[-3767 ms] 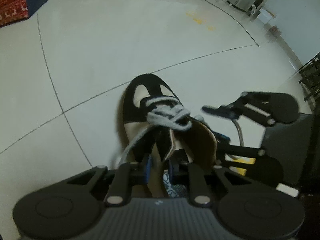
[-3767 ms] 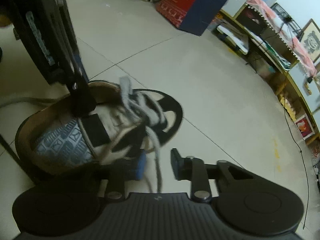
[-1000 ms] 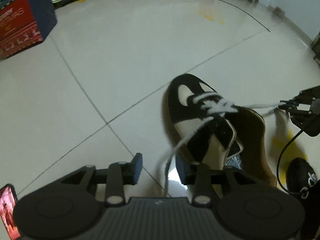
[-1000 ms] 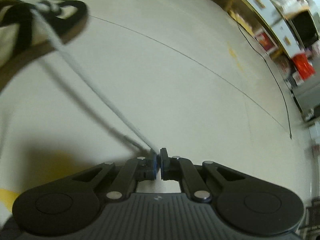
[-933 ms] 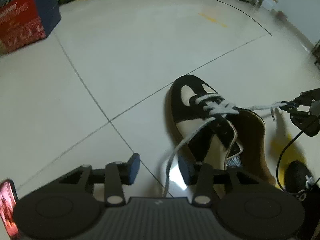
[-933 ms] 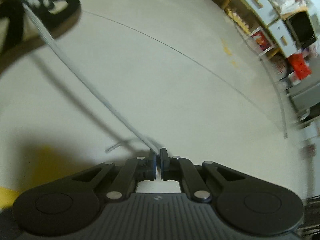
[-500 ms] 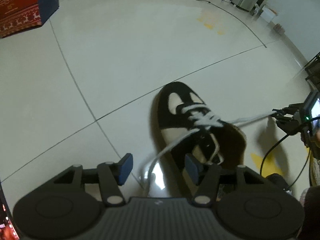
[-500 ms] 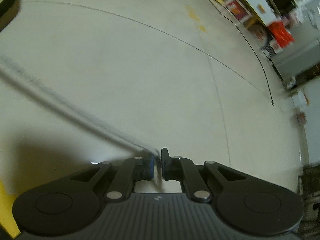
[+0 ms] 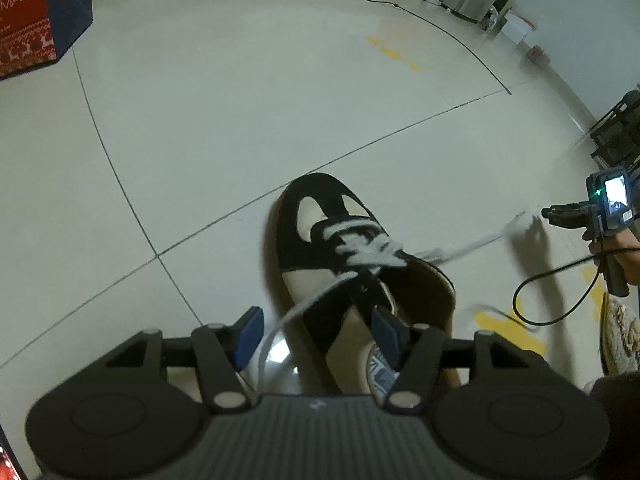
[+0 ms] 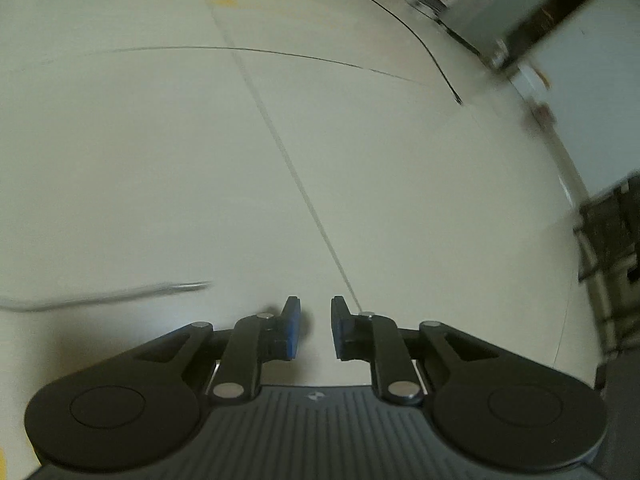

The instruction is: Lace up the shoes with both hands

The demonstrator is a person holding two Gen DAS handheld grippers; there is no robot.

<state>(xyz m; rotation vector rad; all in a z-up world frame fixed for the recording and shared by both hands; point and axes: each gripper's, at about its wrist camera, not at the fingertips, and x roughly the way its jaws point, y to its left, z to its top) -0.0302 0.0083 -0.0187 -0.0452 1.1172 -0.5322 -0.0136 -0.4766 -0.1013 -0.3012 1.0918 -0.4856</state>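
Shoe (image 9: 340, 256), black and cream, on the tiled floor (image 9: 200, 120), toe pointing away, close to a grout crossing. White laces (image 9: 360, 246) bunched over the tongue. One lace end (image 9: 476, 246) trails right, loose, toward the right hand-held gripper (image 9: 560, 214). Other end (image 9: 304, 308) runs down between the fingers of the left hand-held gripper (image 9: 316, 336), which is spread wide, gripping nothing. Right hand-held gripper (image 10: 316, 320) parted, empty; blurred lace tip (image 10: 160, 290) lies just left of it.
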